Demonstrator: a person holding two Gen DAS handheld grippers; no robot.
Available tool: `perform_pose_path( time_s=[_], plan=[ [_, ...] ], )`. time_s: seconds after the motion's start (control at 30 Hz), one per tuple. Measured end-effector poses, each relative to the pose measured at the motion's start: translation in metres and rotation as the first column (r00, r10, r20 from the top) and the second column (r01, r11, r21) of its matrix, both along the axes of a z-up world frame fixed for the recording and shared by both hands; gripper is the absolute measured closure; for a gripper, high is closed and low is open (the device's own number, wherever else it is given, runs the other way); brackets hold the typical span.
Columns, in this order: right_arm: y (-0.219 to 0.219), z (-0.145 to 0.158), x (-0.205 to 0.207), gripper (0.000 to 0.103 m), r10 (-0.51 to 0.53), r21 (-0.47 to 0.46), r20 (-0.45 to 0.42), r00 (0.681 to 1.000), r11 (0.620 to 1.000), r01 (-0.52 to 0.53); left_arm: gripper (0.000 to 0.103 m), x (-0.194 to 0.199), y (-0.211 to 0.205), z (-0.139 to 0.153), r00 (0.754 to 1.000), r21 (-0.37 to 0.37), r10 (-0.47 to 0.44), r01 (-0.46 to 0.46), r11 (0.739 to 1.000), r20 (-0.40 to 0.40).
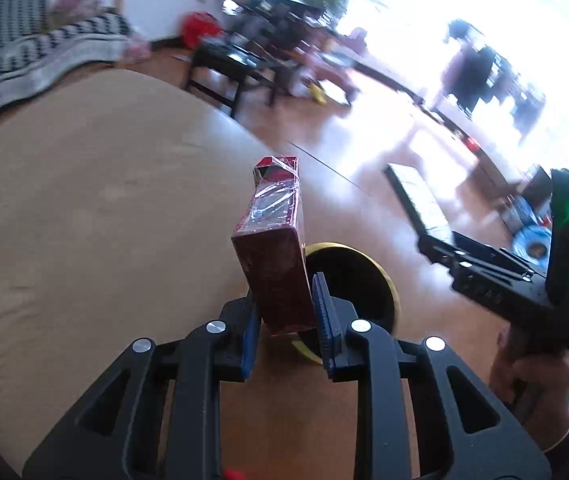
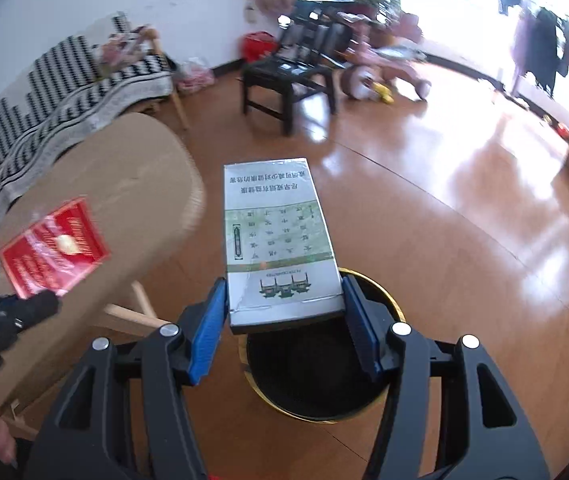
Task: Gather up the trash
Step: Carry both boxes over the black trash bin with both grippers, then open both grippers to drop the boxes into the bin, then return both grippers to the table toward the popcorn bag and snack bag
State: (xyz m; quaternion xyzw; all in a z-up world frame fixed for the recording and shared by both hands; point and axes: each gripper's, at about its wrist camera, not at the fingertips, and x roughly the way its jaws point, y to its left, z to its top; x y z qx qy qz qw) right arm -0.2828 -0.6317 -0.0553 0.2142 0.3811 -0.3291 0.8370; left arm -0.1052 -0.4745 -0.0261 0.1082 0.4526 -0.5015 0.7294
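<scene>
Red, film-wrapped carton [image 1: 274, 248] clamped narrow-side between the pads of the left gripper [image 1: 284, 312]. White printed carton [image 2: 280, 240] gripped flat by the right gripper [image 2: 284, 316], directly above a gold-rimmed bin [image 2: 388, 304] with a black liner; its contents cannot be told. Brown table [image 2: 96, 184] at left.
</scene>
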Motion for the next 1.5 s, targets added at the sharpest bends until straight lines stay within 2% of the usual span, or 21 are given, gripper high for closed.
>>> perform_pose_path(
  time_s=[0.17,0.37,0.57,0.9,0.93,0.97,1.0,1.03,1.07,1.23,1.3,1.4,1.5],
  plan=[
    [-0.031,-0.029,-0.032,0.046,-0.051,0.043,-0.042,0.998,0.998,0.053,0.079,-0.041,-0.062,-0.041,0.992,0.062,-0.108,0.112,0.992,-0.06],
    [-0.049,-0.073,-0.056,0.046,-0.09,0.147,-0.069,0.994,0.984,0.1,0.079,-0.053,-0.09,-0.083,0.985,0.136,-0.16,0.168,0.976,-0.07],
    [-0.049,-0.089,-0.062,0.046,-0.099,0.178,-0.084,0.992,0.978,0.112,0.079,-0.062,-0.108,-0.097,0.977,0.183,-0.205,0.211,0.96,-0.055],
    [-0.053,-0.083,-0.058,0.045,-0.103,0.17,-0.081,0.991,0.979,0.115,0.078,-0.062,-0.124,-0.104,0.975,0.196,-0.213,0.222,0.955,-0.067],
    [-0.055,-0.082,-0.056,0.043,-0.107,0.169,-0.081,0.991,0.978,0.119,0.076,-0.061,-0.125,-0.105,0.975,0.202,-0.212,0.222,0.954,-0.067],
    [-0.057,-0.081,-0.056,0.04,-0.113,0.178,-0.079,0.99,0.976,0.126,0.07,-0.06,-0.125,-0.107,0.975,0.206,-0.212,0.222,0.953,-0.073],
    [-0.058,-0.081,-0.057,0.031,-0.116,0.185,-0.076,0.99,0.974,0.129,0.064,-0.061,-0.125,-0.108,0.975,0.209,-0.21,0.222,0.952,-0.08],
    [-0.059,-0.079,-0.058,0.027,-0.122,0.187,-0.071,0.99,0.973,0.134,0.049,-0.059,-0.124,-0.109,0.976,0.21,-0.201,0.214,0.954,-0.083],
    [-0.059,-0.076,-0.059,0.026,-0.132,0.179,-0.07,0.989,0.973,0.143,0.041,-0.058,-0.123,-0.109,0.977,0.204,-0.196,0.21,0.956,-0.083],
    [-0.057,-0.068,-0.063,0.023,-0.136,0.179,-0.06,0.989,0.973,0.145,0.032,-0.057,-0.116,-0.102,0.98,0.179,-0.188,0.197,0.964,-0.066],
    [-0.053,-0.061,-0.062,0.02,-0.132,0.169,-0.057,0.99,0.976,0.14,0.024,-0.058,-0.111,-0.095,0.982,0.18,-0.18,0.187,0.966,-0.056],
    [-0.045,-0.045,-0.059,0.018,-0.12,0.153,-0.033,0.992,0.98,0.123,0.02,-0.053,-0.093,-0.074,0.987,0.137,-0.155,0.16,0.978,-0.042],
    [-0.031,-0.023,-0.043,0.015,-0.092,0.127,0.004,0.996,0.988,0.091,0.015,-0.035,-0.062,-0.036,0.997,0.074,-0.071,0.071,0.995,-0.002]
  ],
)
